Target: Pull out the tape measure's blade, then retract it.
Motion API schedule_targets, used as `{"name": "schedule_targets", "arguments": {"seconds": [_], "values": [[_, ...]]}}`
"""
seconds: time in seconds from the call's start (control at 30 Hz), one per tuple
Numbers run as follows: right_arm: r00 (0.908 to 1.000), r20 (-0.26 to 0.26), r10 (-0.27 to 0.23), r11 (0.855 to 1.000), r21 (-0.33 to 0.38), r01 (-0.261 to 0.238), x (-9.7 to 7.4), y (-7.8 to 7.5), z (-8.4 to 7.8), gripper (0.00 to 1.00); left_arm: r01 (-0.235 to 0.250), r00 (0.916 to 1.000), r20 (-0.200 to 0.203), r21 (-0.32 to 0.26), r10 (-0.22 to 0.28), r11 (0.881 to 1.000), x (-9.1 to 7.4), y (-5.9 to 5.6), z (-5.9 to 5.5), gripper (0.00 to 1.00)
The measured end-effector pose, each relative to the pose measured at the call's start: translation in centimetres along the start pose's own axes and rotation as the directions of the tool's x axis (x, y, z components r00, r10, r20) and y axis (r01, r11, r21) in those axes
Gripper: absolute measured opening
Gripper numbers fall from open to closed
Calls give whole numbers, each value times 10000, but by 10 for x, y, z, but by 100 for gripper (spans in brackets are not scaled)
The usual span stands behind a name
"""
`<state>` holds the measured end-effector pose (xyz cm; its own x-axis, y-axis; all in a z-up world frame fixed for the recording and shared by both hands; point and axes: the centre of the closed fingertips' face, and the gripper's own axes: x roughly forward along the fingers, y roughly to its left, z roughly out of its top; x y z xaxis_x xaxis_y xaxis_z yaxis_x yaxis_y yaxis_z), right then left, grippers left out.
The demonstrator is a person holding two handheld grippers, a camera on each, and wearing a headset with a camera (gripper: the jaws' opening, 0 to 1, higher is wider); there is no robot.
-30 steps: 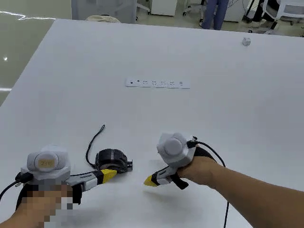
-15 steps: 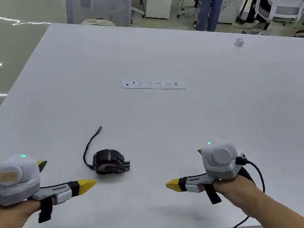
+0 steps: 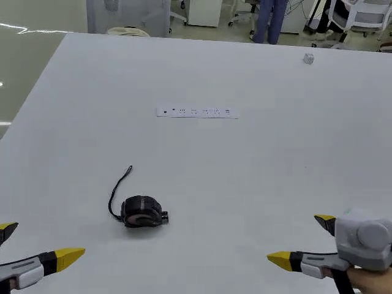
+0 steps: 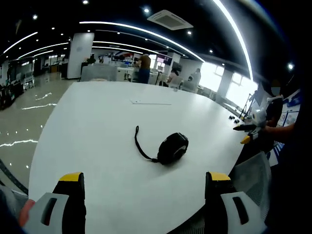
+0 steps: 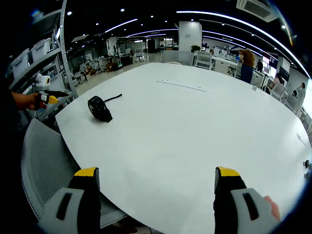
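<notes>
A black tape measure [image 3: 143, 212] lies on the white table [image 3: 245, 159], blade wound in, its thin black wrist strap [image 3: 116, 190] curling off to the far left. My left gripper [image 3: 38, 242] is open at the near left edge, well short of it. My right gripper [image 3: 301, 240] is open at the near right, far from it. In the left gripper view the tape measure [image 4: 172, 147] lies ahead of the spread yellow fingertips [image 4: 72, 178]. In the right gripper view the tape measure [image 5: 99, 107] lies far off to the left, beyond the open gripper [image 5: 156, 173].
A white power strip [image 3: 196, 113] lies flat across the table's middle. A small pale object [image 3: 309, 58] sits near the far right edge. Beyond the far edge stand chairs and a person [image 3: 272, 18].
Both grippers have drawn back from the tape measure, the left toward the near left, the right toward the near right, with jaws now spread. The tape measure has stayed put.
</notes>
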<state>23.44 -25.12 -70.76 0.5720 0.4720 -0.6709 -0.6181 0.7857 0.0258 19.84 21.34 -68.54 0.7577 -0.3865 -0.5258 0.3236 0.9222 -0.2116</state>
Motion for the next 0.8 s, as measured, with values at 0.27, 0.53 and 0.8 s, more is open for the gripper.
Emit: {"name": "schedule_targets", "arguments": {"seconds": [0.27,0.53,0.8], "values": [[9993,-153,-328,9995,6,328,-26,-5,-11,100,-123,9999,8,60,122,9999,-20,8,-3,100],[9992,20,-390,9992,42,390,-24,-5,-2,100,68,10000,50,-338,-66,9994,-21,7,0,100],[9993,-45,-367,9993,-99,366,-23,-6,-2,100,30,10000,52,-70,-29,10000,-23,8,4,100]]}}
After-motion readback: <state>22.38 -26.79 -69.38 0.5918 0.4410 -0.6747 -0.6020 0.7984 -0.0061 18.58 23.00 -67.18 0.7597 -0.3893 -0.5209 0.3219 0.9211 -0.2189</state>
